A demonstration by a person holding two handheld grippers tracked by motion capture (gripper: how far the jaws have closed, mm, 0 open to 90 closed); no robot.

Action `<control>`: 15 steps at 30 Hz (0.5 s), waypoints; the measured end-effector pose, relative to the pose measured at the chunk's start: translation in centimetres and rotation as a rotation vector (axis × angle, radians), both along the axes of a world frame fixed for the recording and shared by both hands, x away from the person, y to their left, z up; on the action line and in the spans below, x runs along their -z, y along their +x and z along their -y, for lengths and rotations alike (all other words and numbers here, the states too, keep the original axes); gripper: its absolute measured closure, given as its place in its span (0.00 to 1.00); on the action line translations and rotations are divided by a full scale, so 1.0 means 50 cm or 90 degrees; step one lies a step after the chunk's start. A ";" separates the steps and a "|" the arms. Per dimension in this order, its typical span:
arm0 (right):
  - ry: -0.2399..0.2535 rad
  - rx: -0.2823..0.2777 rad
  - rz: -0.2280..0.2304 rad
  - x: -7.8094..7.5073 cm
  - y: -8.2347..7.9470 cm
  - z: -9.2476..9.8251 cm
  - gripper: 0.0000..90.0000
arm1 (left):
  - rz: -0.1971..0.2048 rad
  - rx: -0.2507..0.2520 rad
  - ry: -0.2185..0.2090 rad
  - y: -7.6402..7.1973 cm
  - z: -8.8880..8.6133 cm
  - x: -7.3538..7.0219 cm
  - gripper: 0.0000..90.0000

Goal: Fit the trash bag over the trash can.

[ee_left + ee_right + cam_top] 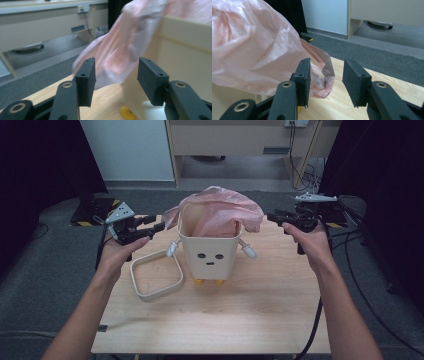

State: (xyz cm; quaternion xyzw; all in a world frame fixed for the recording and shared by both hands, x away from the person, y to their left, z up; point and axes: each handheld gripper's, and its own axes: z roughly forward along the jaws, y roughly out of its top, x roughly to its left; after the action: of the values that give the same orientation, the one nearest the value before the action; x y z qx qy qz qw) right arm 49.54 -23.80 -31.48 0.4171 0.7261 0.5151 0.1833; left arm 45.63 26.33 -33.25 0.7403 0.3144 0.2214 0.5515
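A cream bin point(209, 255) with a drawn face, small arms and orange feet stands mid-table. A pink plastic bag point(220, 210) sits inside it and drapes over the rim on both sides. My left gripper point(161, 226) hovers open just left of the bin's rim. In its own view the jaws point(116, 75) stand apart with the bag's hanging flap point(117, 55) just beyond them, untouched. My right gripper point(272, 216) is open to the right of the bin. There, the bag's loose edge point(322, 75) hangs near the left jaw of that gripper point(325, 80), not pinched.
A cream square ring point(181, 276) lies flat on the wooden table point(225, 320) left of the bin. Beyond the table's far edge are grey carpet, a wooden desk and cables. Black equipment stands at both far corners.
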 end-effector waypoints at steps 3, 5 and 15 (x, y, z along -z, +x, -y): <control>0.001 -0.006 0.003 -0.006 -0.002 -0.007 0.64 | 0.008 0.015 0.014 -0.003 0.014 -0.004 0.51; 0.000 -0.010 0.004 -0.009 -0.001 -0.012 0.63 | 0.005 0.015 0.021 0.006 0.025 -0.004 0.50; 0.005 -0.011 0.010 -0.029 -0.008 -0.018 0.62 | -0.034 0.017 0.038 0.060 0.073 0.010 0.60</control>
State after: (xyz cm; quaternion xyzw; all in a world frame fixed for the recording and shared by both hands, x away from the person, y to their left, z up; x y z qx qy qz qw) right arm 49.16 -22.90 -30.01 0.4073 0.7263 0.5227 0.1826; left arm 48.61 22.67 -33.76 0.7660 0.3122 0.2032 0.5239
